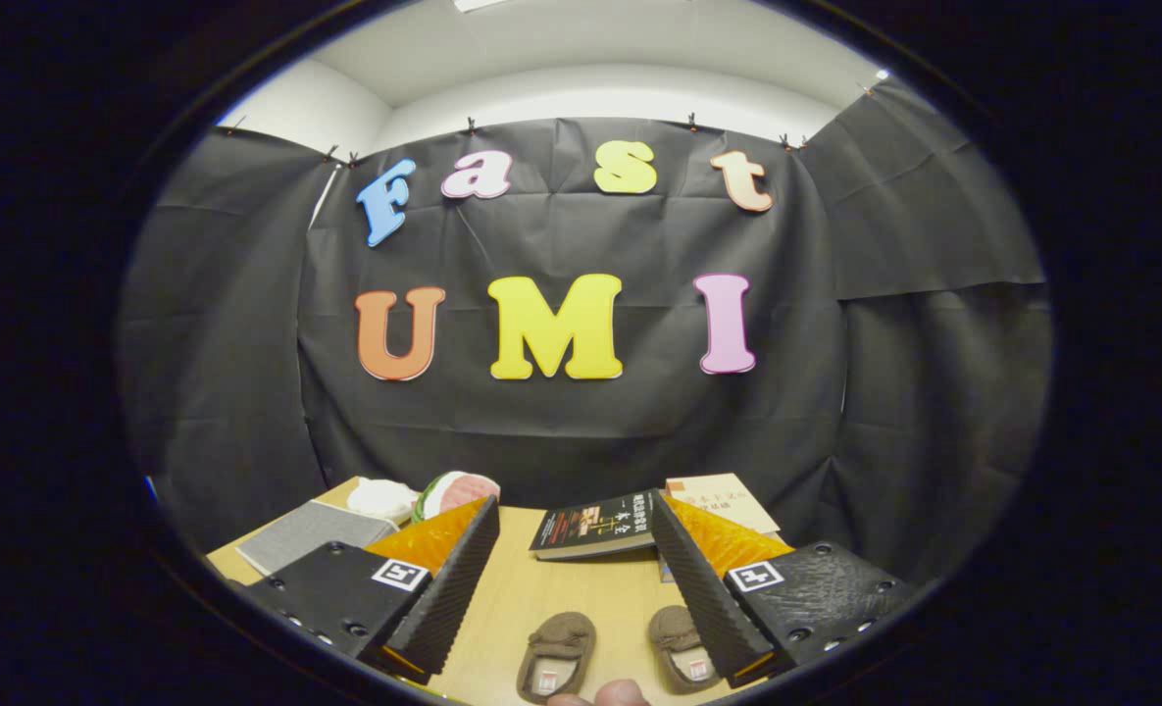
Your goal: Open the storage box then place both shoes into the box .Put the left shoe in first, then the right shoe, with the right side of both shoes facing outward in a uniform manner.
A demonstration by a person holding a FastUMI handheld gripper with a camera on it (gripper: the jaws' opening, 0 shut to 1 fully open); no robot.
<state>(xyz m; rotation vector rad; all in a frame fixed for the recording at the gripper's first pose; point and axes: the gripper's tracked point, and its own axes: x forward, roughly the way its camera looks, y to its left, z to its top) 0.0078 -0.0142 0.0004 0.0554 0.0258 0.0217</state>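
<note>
While the gripper (569,579) hangs above the counter (531,598) with its fingers spread wide and nothing between them, the entry opens there: released, empty, tilted so that the view looks mostly at the booth's back wall, which reads as a waiting or starting pose, not a reach.

Item, pair of small brown shoes, low in the frame between the fingers. Left-hand shoe (556,655) and right-hand shoe (681,647) lie side by side, near each other but apart, openings up and toes pointing away toward the wall. Which is the left shoe and which the right cannot be told from here. Set parallel and square to the gripper, they appear laid out for easy picking one after the other.

Item, a fingertip or knuckle (612,694) at the very bottom edge, just below the shoes.

Item, dark-covered book (592,525), centre frame beyond the fingers, flat on the counter.

Item, pale book (723,500), right of centre, partly under the dark one.

Item, grey cloth or mat (306,534), lower left, beyond the left-hand finger.

Item, white bundle (381,497) and a green-and-pink rounded object (455,490), beside each other at the counter's far left.

Storage box: not identified among these; judged still to be opened, so no shoe is yet placed.
</note>
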